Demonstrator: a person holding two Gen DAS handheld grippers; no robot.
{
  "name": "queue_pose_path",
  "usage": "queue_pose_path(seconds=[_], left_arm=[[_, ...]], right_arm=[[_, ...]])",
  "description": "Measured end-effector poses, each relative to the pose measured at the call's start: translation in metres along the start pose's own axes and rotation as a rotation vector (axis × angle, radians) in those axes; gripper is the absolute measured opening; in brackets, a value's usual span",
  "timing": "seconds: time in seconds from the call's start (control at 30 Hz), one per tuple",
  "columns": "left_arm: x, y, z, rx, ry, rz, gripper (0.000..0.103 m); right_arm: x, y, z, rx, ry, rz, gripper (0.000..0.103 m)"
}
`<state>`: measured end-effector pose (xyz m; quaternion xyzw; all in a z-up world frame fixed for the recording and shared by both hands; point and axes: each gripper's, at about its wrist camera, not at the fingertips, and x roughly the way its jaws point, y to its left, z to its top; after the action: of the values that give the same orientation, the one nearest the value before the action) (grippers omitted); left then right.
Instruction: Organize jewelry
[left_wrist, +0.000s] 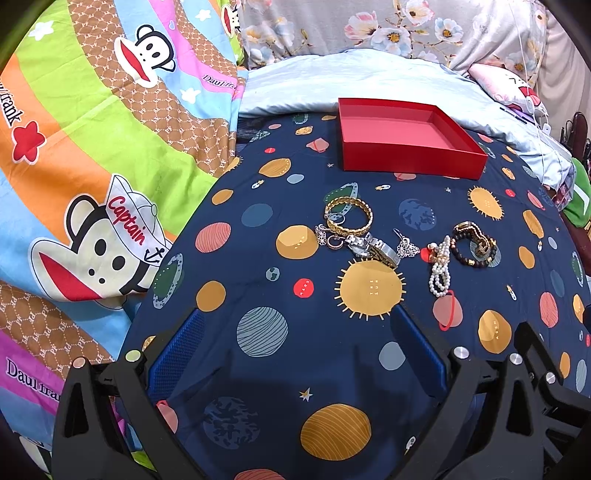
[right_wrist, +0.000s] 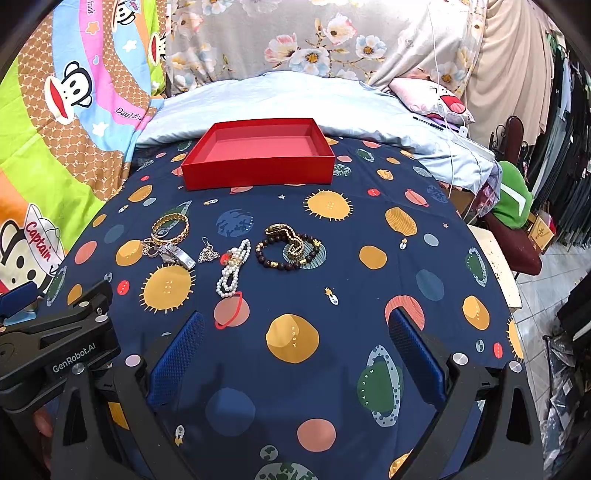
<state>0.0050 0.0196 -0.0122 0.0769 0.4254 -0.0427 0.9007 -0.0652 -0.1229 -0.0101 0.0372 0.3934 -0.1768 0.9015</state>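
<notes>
Right wrist view: both the right gripper (right_wrist: 295, 354) and left gripper (left_wrist: 295, 350) gape wide, empty, short of the jewelry (right_wrist: 236, 251) and red box (right_wrist: 258, 166).

Navy bed sheet (right_wrist: 332, 258) printed with planets, suns, stars in mustard, coral, slate blue, green. Shallow cardboard box (right_wrist: 258, 162) red outside, paler pinkish-red inside. Gold chain-link bangle (right_wrist: 170, 228); white pearl strand (right_wrist: 232, 273); dark brown bead bracelet (right_wrist: 288, 251) with gold accents; silver watch (right_wrist: 177, 254), dial colour unclear. Striped cartoon-monkey quilt (left_wrist: 92, 147): orange, lime, brown, pink, light blue. Tool pads (right_wrist: 177, 354) blue, dotted texture; frames black.
</notes>
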Motion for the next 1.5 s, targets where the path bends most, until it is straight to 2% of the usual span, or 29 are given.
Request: queue_pose_path(seconds=[1.07,1.3,1.5], left_arm=[[0.002,0.001,-0.001,-0.002,0.004,-0.001,0.097],[0.010,-0.002,-0.002,-0.005,0.020,-0.003,0.097],[0.019,-0.005,0.003,-0.001,0.037,-0.023,0.097]], right_arm=[[0.002,-0.001,0.000,0.001,0.006,0.001,0.098],[0.011,0.002,-0.007,0.002,0.018,0.010,0.098],[0.020,-0.002,0.001,0.006,0.038,0.015,0.098]])
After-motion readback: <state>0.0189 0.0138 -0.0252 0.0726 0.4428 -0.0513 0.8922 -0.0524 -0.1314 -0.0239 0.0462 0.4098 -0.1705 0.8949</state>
